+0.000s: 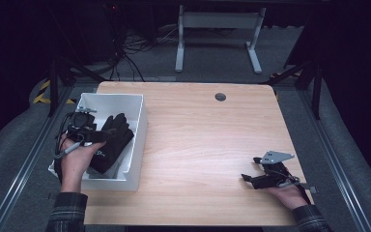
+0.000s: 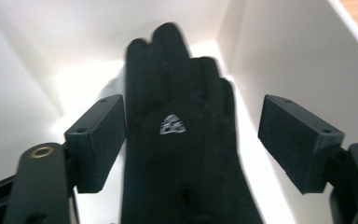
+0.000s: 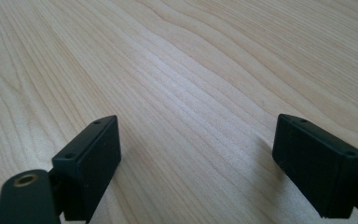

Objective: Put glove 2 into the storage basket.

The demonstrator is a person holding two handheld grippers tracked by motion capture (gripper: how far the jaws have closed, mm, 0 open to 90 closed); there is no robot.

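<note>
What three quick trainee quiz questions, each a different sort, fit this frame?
1. True or false: the left gripper has its jaws closed on the black glove.
2. Where does the glove lie? A) on the bare table B) in the white bin C) on the floor
3. Fill in: the right gripper is open over bare ____.

Key: 1 false, the jaws stand apart on either side of the glove; 2 B; 3 wooden table.
</note>
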